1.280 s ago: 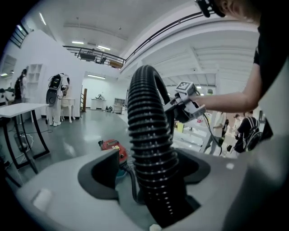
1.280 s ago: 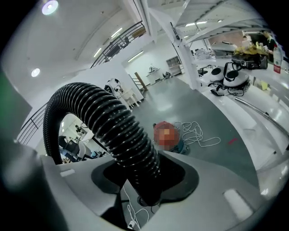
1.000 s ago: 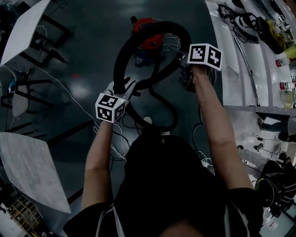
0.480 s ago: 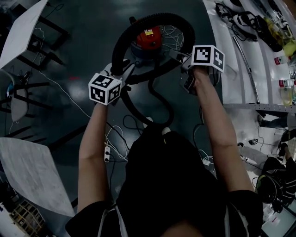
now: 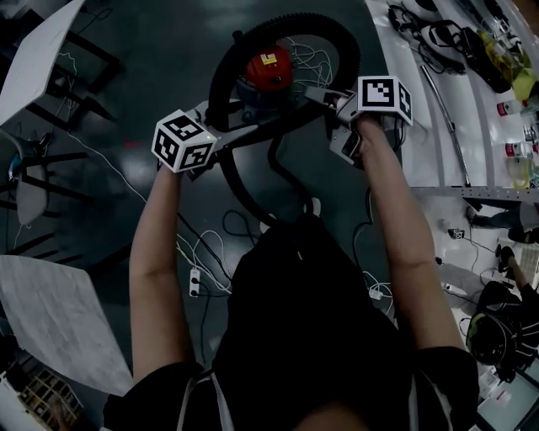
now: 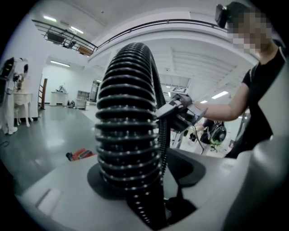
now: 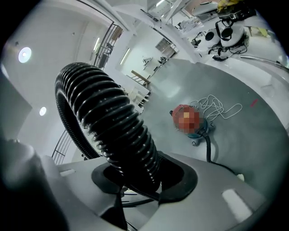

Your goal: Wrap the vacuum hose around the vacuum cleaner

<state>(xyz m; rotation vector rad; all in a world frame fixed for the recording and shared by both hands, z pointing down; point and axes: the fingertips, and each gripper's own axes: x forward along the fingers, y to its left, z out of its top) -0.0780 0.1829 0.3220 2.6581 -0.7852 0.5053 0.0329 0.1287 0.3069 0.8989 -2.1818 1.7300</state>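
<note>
Ribbed black hose (image 6: 128, 113) — glossy arch above round red vacuum cleaner (image 5: 268, 71)

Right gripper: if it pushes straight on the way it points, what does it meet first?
The vacuum hose clamped in its jaws; past that, probably the floor beside the red vacuum cleaner.

Black ribbed vacuum hose (image 5: 285, 23), red vacuum cleaner (image 5: 268, 69), dark grey floor (image 5: 160, 50) — black-and-white patterned marker cubes (image 5: 181, 141).

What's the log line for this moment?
left hand-held gripper: jaws just opening, hose between | right hand-held gripper: shut on hose | vacuum: not yet wrapped
</note>
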